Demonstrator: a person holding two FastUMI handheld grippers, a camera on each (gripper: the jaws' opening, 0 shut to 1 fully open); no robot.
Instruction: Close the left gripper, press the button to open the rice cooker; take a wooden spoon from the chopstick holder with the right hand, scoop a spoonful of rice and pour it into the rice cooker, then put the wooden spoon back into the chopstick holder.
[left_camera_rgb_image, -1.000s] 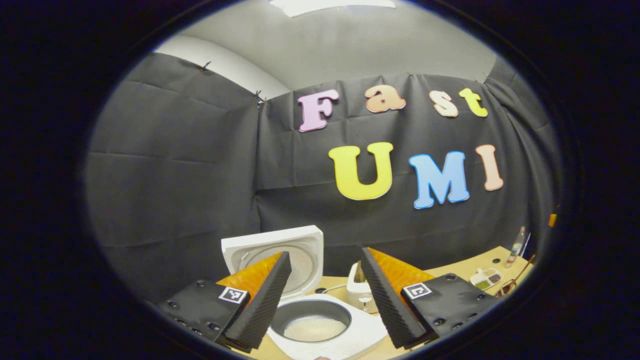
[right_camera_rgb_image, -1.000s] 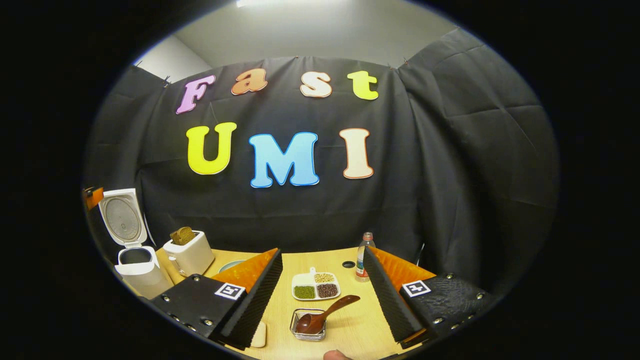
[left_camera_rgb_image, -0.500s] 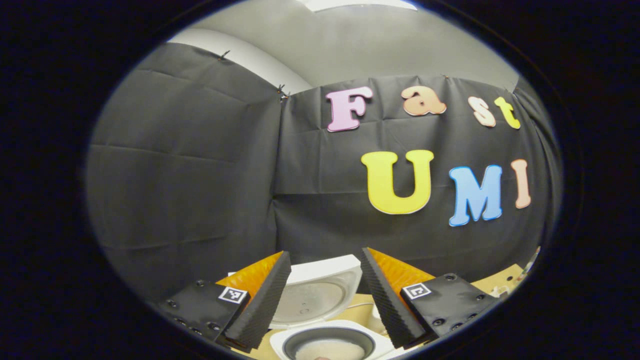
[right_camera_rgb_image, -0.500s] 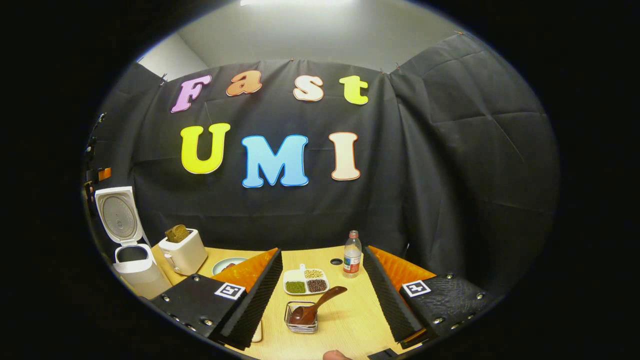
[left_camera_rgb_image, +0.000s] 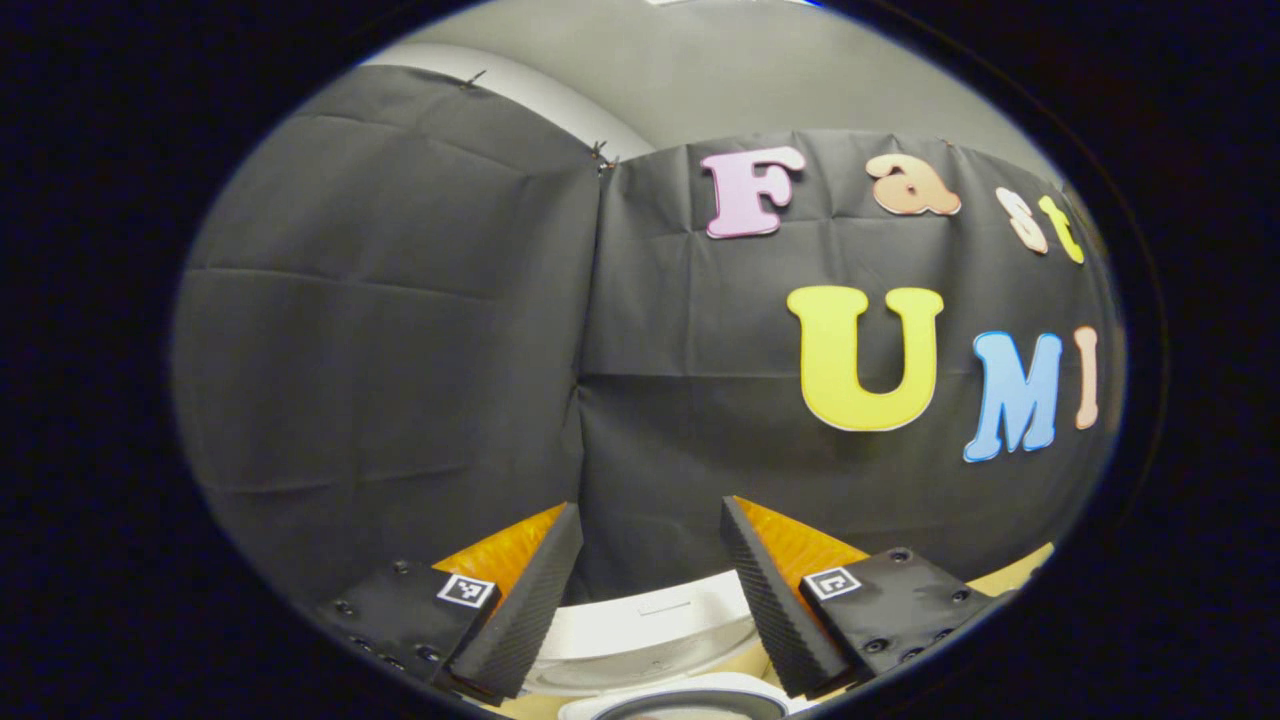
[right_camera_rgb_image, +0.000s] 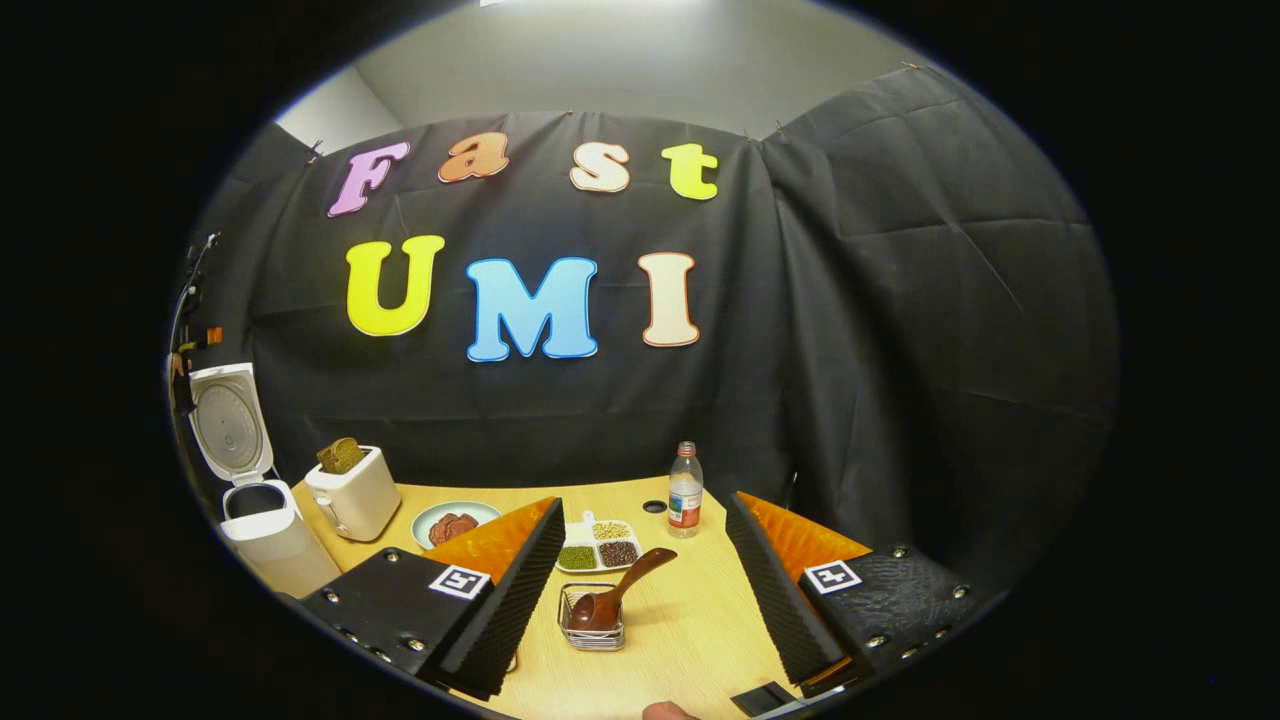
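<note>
On table: toaster (right_camera_rgb_image: 352, 492), plate (right_camera_rgb_image: 452, 524), bottle (right_camera_rgb_image: 684, 491) | wooden spoon (right_camera_rgb_image: 612, 595) in chopstick holder (right_camera_rgb_image: 591, 620) | both tongs open

The white rice cooker (right_camera_rgb_image: 262, 525) stands at the surface's (right_camera_rgb_image: 690, 630) far left, lid raised upright. The brown wooden spoon (right_camera_rgb_image: 612, 597) leans, bowl down, in the wire chopstick holder (right_camera_rgb_image: 592, 620) mid-surface.

both pictures are lit evenly from a ceiling light above. shadows are soft. straight lines are bent near the round edges. little blur is seen.
</note>
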